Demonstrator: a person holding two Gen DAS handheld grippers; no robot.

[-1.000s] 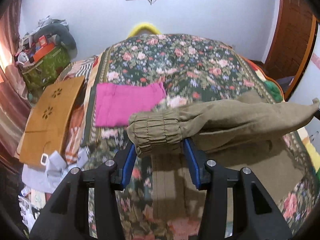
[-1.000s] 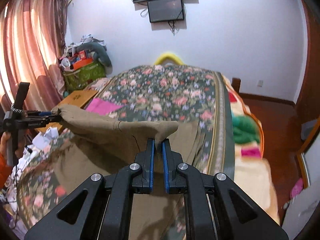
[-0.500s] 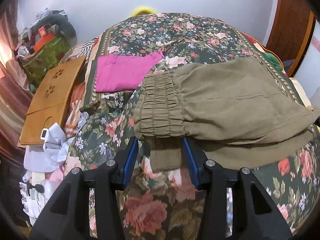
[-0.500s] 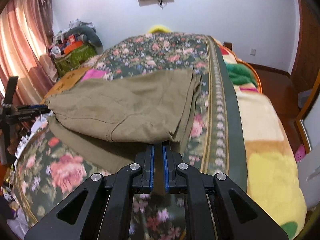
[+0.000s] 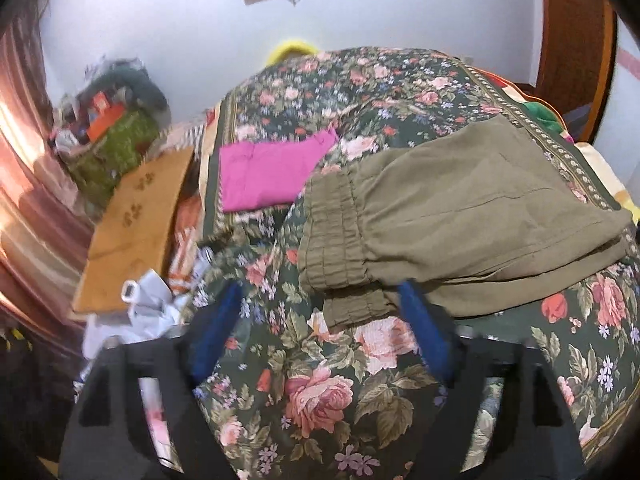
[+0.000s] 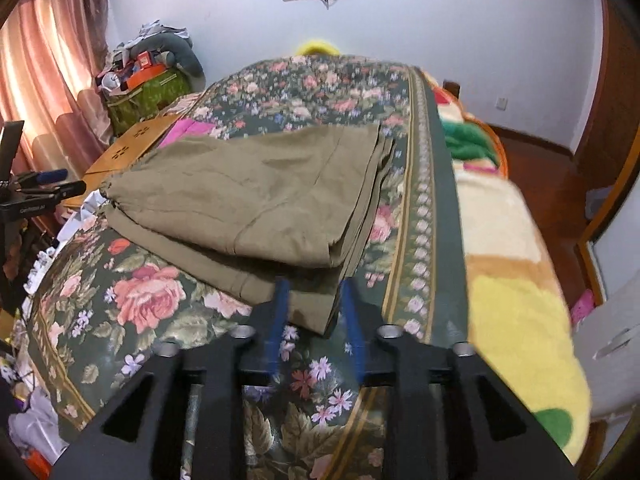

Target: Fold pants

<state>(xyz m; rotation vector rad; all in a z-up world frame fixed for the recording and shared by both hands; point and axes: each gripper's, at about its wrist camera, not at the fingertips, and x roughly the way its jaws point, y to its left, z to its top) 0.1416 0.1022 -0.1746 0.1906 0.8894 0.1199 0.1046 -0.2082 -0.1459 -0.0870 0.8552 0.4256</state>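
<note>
Now both tools, left (image 5: 320,320) and right (image 6: 314,308), just opened off soft olive folded pants (image 6: 256,196)

Left gripper (image 5: 320,320): black two-finger frame with blue pads; pointed steeply downward. Jaws have just been opening and stand wide apart. Fingers (image 5: 212,332) blurred in the left wrist view. The gathered edge of the olive pants (image 5: 460,216) lies between the pads near the tips, untouched by either. Seen from the right wrist view at the left border, black body and blue pad (image 6: 50,176) level.

Right gripper (image 6: 314,308): same build; pointed steeply downward. Jaws have just been opening and stand partly apart. Fingers (image 6: 280,312) slightly blurred. A folded corner of the pants lies between the pads; no pad presses on it.
</note>
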